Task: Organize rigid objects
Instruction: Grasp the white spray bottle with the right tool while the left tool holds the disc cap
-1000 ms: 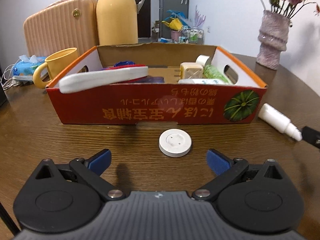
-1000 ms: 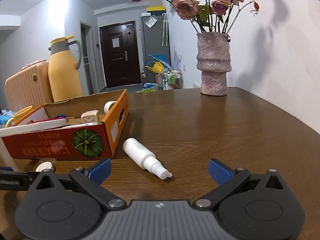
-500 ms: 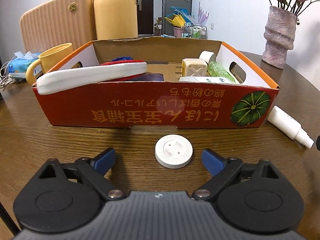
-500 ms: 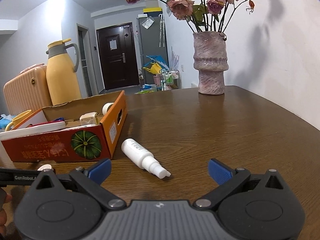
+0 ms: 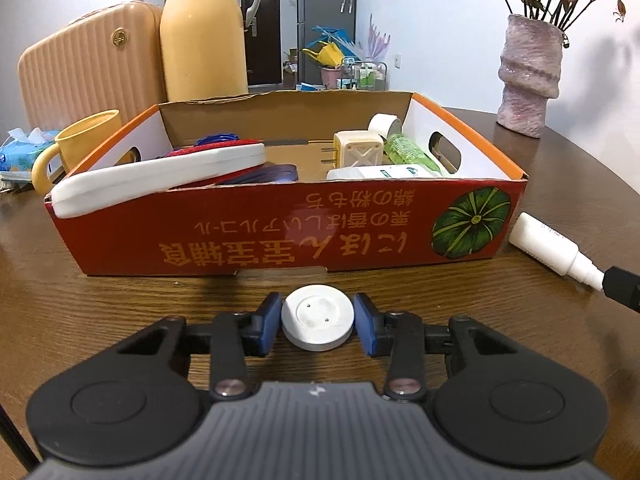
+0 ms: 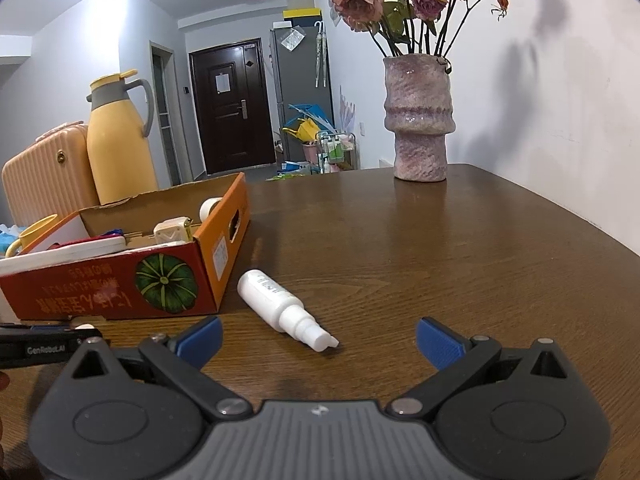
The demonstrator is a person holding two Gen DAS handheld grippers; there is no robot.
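Observation:
My left gripper (image 5: 318, 322) is shut on a white round disc (image 5: 317, 315) that lies on the wooden table just in front of the red cardboard box (image 5: 280, 232). Both blue pads press its sides. The box holds a long white object (image 5: 160, 170), a cream plug adapter (image 5: 358, 148), a tape roll (image 5: 384, 124), a green bottle and a white tube. A white spray bottle (image 6: 286, 308) lies on the table right of the box, its nozzle toward me. My right gripper (image 6: 318, 338) stands open just behind that nozzle, nothing between its fingers.
A yellow mug (image 5: 80, 144), a yellow thermos jug (image 5: 202, 32), a ribbed peach case (image 5: 86, 60) and a tissue pack stand behind and left of the box. A pink vase (image 6: 418, 120) with dried roses stands at the table's far right side.
My left gripper's jaws have closed from wide open onto the white disc, after edging forward toward it. The right gripper and the spray bottle have stayed put.

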